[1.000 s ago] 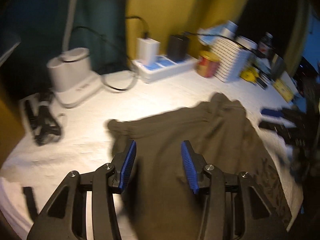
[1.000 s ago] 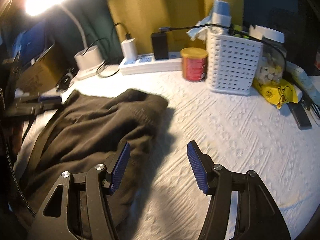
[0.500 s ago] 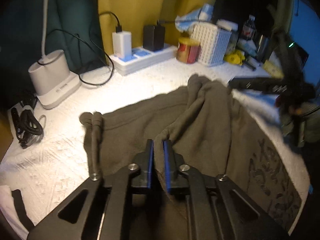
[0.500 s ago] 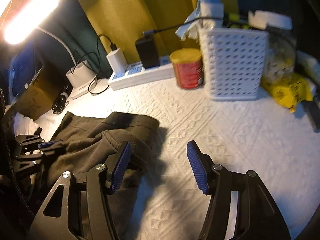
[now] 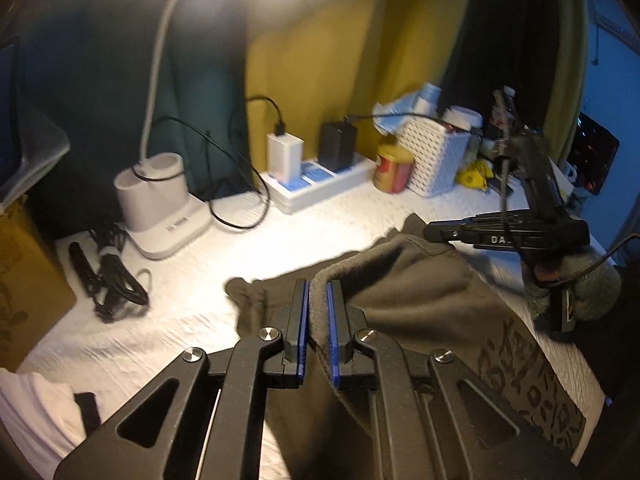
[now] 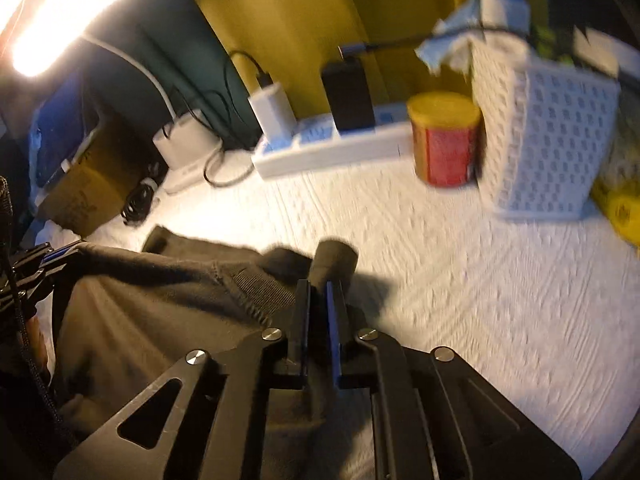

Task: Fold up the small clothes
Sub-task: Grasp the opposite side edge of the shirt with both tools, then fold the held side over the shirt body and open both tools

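A dark olive-brown garment (image 5: 420,304) with a dark printed pattern near its lower right lies on the white textured cloth of the table (image 5: 192,304). My left gripper (image 5: 317,292) is shut on a raised fold of its edge. My right gripper (image 6: 318,292) is shut on the garment's other end (image 6: 160,304), with a rolled bit of fabric sticking out past the fingertips. Each gripper shows in the other's view: the right one (image 5: 500,236) at the right, the left one (image 6: 44,264) at the far left. The garment hangs stretched between them.
Along the back wall stand a white lamp base (image 5: 160,204), a white power strip with chargers (image 5: 320,180), a red can with a yellow lid (image 6: 446,140) and a white perforated basket (image 6: 548,136). A coiled black cable (image 5: 112,280) lies at left. A cardboard box (image 6: 80,200) stands at the left.
My left gripper shut on the garment half a second ago and has lifted the fold. My right gripper, open until now, has shut on the garment's other end.
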Demonstrator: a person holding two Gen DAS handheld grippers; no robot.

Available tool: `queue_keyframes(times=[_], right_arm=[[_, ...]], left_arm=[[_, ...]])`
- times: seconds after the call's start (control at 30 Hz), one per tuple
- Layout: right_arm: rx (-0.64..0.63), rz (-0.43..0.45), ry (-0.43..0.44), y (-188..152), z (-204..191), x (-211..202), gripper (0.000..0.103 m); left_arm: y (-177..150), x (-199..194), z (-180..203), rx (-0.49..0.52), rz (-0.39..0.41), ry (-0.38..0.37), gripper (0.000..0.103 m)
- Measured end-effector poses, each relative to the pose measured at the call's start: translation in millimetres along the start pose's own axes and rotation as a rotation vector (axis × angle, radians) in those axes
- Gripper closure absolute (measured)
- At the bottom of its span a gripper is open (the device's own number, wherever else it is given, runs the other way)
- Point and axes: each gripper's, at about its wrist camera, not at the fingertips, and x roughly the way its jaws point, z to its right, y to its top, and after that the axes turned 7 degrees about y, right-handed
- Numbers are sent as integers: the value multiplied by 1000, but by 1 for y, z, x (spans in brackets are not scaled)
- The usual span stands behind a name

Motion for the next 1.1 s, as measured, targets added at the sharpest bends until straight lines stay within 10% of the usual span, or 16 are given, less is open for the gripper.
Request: queue_keyframes(times=[0.43,0.63,0.8,0.87,1.1], right_arm=[[-31,38,-35,17,2,0,100],[33,-21,15,-11,7,-11,52],[51,-55,81,-22,5,-2,55],[69,-65,99,-25,8,7,88],[60,20,135,-3,11,2,91]], left_arm=[[-15,28,-24,-31,-103,27,96],[-19,31,-21,-28,-122,19,96],[-19,29,-17,-13,-117,3,96],[-19,29,-15,-6,-115,-5,96],[-14,25,-15,-4,-74,17,96]])
